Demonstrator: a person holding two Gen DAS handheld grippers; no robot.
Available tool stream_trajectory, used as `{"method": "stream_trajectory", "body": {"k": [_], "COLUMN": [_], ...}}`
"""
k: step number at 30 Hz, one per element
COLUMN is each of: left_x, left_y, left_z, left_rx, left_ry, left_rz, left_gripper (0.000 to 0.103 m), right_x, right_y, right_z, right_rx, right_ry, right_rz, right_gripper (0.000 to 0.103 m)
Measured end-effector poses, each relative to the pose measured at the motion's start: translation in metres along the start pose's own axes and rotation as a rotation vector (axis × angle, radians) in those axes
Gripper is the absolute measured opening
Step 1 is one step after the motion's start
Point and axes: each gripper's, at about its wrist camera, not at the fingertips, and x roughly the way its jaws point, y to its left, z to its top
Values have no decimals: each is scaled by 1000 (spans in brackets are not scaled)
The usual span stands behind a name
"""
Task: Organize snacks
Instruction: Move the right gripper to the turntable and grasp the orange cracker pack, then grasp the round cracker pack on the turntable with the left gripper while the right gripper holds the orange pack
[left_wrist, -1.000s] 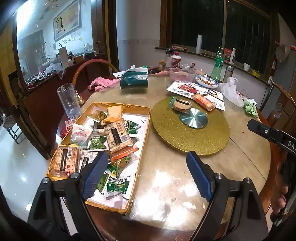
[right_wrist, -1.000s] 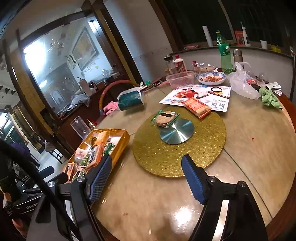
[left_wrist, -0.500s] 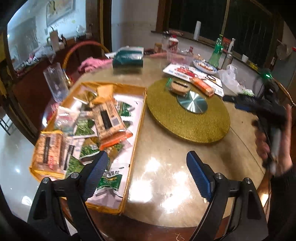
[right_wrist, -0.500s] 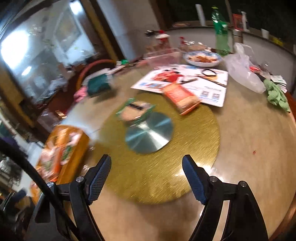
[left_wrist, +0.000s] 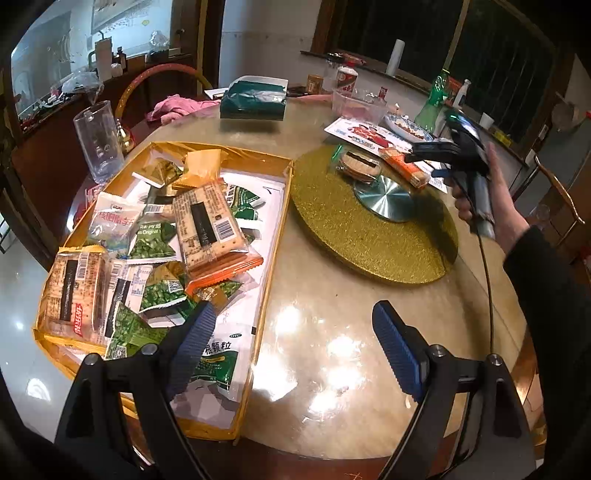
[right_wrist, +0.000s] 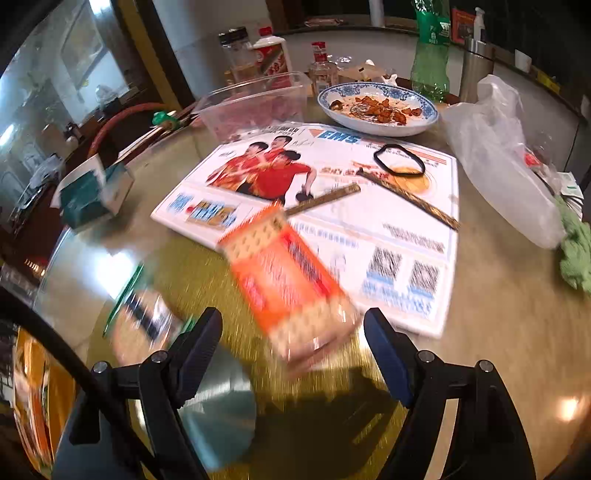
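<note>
Right gripper (right_wrist: 291, 347), jaws wide apart, lines up on the orange cracker pack (right_wrist: 288, 284) to grasp it; left gripper (left_wrist: 291, 354), also open and empty, waits near the snack tray (left_wrist: 275, 221)

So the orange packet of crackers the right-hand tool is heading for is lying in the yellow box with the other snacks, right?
Not quite. The orange packet of crackers lies on the gold turntable, partly over the printed envelope, not in the yellow box. The right wrist view shows it just ahead of the right gripper, whose jaws stand open.
</note>
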Motion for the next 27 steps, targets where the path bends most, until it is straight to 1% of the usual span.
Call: {"method": "stream_trajectory", "body": {"k": [4,5,6,8,9,11,12,15,18,19,22,24,26,27], "left_x": [-3,-3,-3,-1,0,1,1,4,12,17,28,43,60,69], "left_y": [-5,-6,-7,-8,-8,-12,-14,-20,-27,-30,-43,-56,-67,-74], "left_z": [-1,-3,-3,-4,-4,-3,-2,-1,2,4,12,23,35,43], "left_rx": [30,40,42,40,39,39,39,40,28,25,27,38,38,39], "left_ry": [-7,-9,-10,-7,-4,1,1,8,38,54,79,105,120,121], "left_rz": [6,14,21,23,20,15,9,-25,-63,-80,-108,-103,-94,-80], "left_gripper": [87,87,87,87,87,87,87,87,87,87,87,87,87,87], "right_x": [31,34,33,32,27,20,15,-8,-45,-52,-85,-108,-128,-133], "right_y": [5,5,9,16,22,26,27,33,38,39,36,30,14,10], "right_z": [10,9,6,2,-5,-17,-24,-64,-119,-132,-189,-223,-248,-255], "right_rx": [-25,-28,-41,-69,-90,-81,-76,-85,-71,-71,-56,-28,42,66], "right_ry": [49,48,21,-3,-8,6,10,20,27,25,-3,-25,-53,-65], "right_rz": [-39,-42,-56,-85,-110,-119,-119,-121,-116,-116,-118,-123,-111,-125], "right_gripper": [79,80,79,68,67,60,60,60,59,59,59,59,59,59]}}
